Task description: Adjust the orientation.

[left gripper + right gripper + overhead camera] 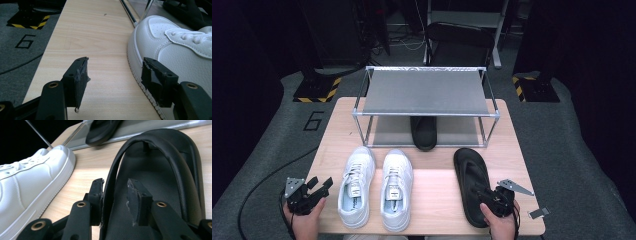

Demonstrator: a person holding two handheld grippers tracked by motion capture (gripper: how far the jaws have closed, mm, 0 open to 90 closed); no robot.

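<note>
At table's front right, right gripper [115, 192] is straddling black flip-flop [472, 185] strap [110, 182], jaws not yet pinching; left gripper [113, 75] is idling spread beside white sneaker [180, 47]; next: clamp, lift twd shoe rack [426, 114]

I counted two white sneakers [356, 186] [396, 189] side by side on the table [437, 200]. I saw two black flip-flops: one [471, 180] on the tabletop, one [423, 132] under the rack [426, 92]. There was one rack, and I held two grippers [319, 186] [484, 191].
</note>
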